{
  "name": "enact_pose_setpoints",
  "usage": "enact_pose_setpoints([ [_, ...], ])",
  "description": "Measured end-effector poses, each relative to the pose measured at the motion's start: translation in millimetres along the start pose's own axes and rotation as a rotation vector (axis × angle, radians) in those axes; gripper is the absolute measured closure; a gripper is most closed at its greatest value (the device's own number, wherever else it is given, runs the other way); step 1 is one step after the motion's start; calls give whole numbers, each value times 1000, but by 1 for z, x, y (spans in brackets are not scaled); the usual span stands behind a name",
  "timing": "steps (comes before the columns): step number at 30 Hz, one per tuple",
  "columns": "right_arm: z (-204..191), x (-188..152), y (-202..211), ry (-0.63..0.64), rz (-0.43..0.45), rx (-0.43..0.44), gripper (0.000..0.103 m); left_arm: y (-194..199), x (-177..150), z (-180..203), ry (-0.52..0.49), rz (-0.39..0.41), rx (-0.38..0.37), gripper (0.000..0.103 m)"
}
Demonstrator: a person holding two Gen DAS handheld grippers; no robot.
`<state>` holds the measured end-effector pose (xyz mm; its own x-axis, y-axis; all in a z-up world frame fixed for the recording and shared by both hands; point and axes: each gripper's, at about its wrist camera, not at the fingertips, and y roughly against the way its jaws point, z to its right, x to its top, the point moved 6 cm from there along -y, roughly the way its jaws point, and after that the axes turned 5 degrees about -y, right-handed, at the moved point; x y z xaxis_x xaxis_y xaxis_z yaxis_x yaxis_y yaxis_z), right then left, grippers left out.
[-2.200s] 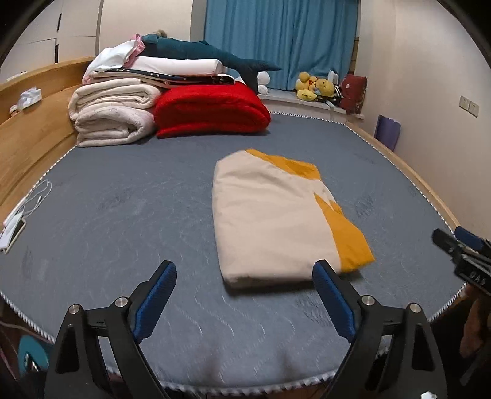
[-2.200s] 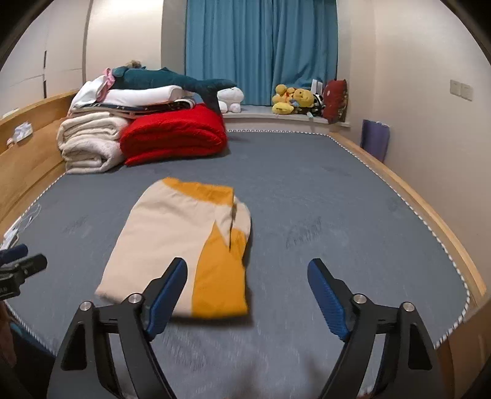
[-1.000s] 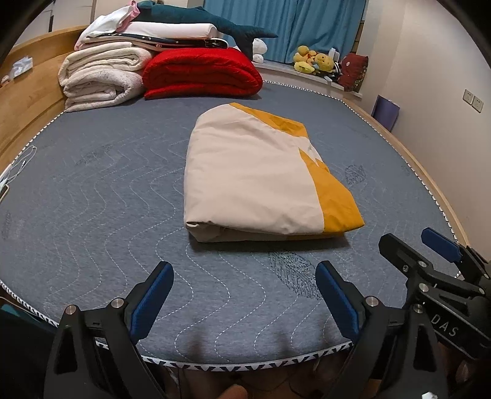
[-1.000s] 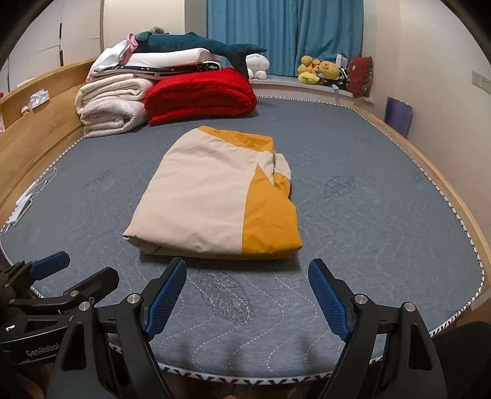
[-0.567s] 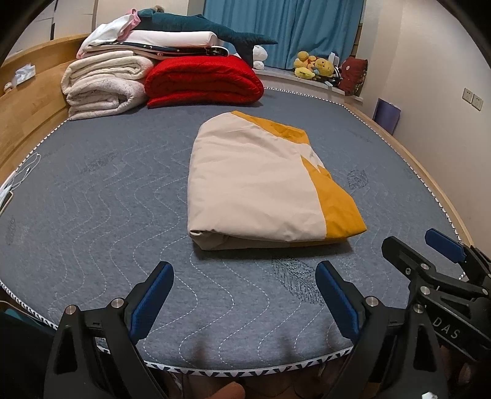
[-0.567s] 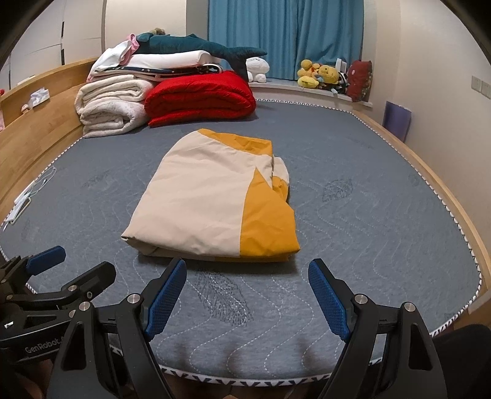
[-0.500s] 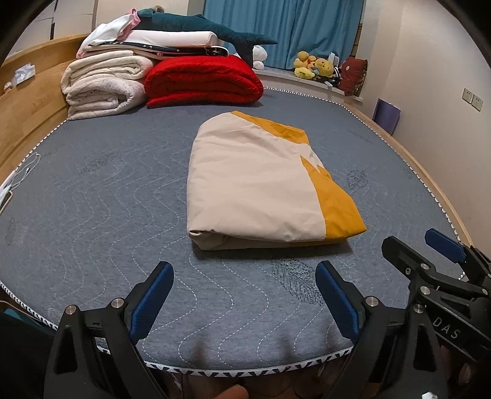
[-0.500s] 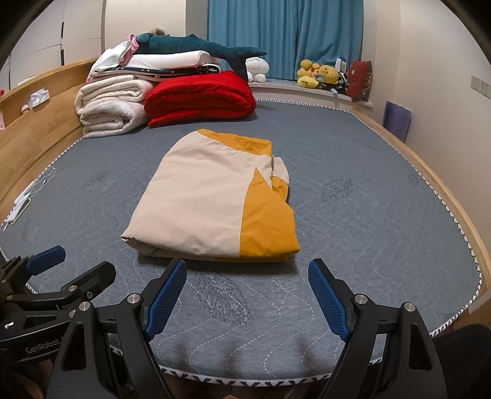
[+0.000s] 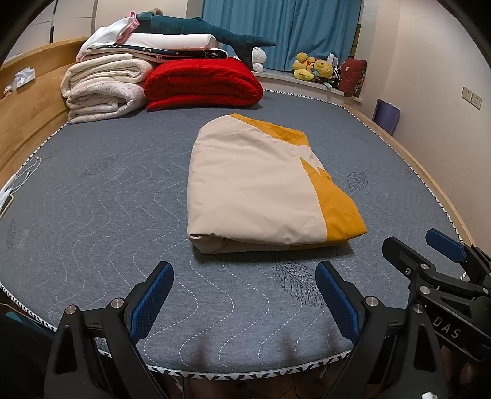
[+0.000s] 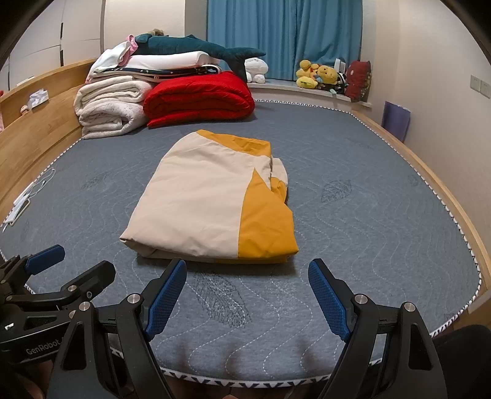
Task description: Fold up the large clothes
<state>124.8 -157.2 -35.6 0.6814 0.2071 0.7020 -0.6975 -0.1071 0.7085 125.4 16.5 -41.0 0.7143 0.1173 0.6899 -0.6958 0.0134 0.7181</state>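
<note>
Change: nothing we can see has moved in the last second; both of our grippers hang where they were, and the folded cover lies as it did. Against the oldest frames, our views now sit farther back from the bundle, over the bed's near edge.
Left gripper (image 9: 245, 299): jaws wide apart, nothing between the blue pads, poised above the near edge of the mattress (image 9: 92, 199), well short of the bundle.
Right gripper (image 10: 247, 296): jaws also spread wide and empty, over the same near edge, beside the left one; each tool shows at the side of the other's view.
Folded cover (image 9: 260, 184): a cream and mustard-yellow duvet cover or sheet, folded into a thick rectangle, lying flat in the middle of the mattress, its folded end towards us, the yellow panel along its right side. We touch it with neither tool.
Far left corner: rolled white blankets (image 9: 101, 89) beside a folded red quilt (image 9: 202, 83), with white bedding and a teal shark plush (image 9: 202, 29) stacked on top.
Far edge: yellow soft toys (image 10: 319, 75) on the sill under blue curtains (image 10: 285, 33).
Left edge: wooden bed frame (image 9: 27, 101), with a white cable (image 9: 27, 173) on the mattress beside it.
</note>
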Motion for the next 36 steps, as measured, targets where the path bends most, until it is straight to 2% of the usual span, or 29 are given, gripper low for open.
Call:
enact_pose_setpoints([
  [36,0,0,0,0,1,-2,21,-3,3,0,-4,-1,-8,11],
])
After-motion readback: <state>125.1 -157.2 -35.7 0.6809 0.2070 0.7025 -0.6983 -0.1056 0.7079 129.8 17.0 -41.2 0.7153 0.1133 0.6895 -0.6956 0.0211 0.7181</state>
